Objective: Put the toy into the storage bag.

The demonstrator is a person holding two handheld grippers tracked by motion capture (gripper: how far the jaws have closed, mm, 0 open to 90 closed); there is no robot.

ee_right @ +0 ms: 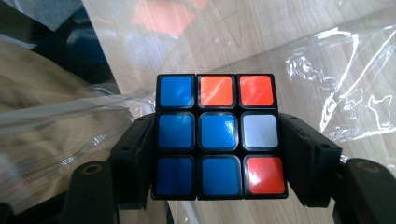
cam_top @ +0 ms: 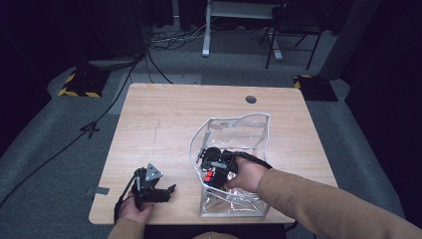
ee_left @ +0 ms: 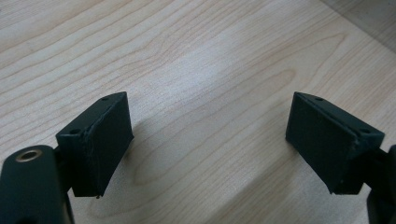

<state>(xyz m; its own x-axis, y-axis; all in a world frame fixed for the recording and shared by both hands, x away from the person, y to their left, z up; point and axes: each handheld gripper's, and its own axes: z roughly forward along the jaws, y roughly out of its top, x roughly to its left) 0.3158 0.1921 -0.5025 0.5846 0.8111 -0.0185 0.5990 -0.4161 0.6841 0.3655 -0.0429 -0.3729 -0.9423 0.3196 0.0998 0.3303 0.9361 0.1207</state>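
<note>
My right claw [cam_top: 211, 167] clamps the Rubik's cube [ee_right: 218, 135] inside the clear zip pouch [cam_top: 249, 130]; left claw [cam_top: 161, 191] idles wide open at eight o'clock.

The puzzle cube [ee_right: 220, 135] shows just one face in the right gripper view, its sides covered by the black jaws clamping it, and in the high view it is a small blur behind the clear plastic bag [cam_top: 249, 132]. The person's right forearm [cam_top: 328, 201] runs off the frame's bottom-right corner. The left gripper [ee_left: 208, 140] is cut off at the lower edge.
</note>
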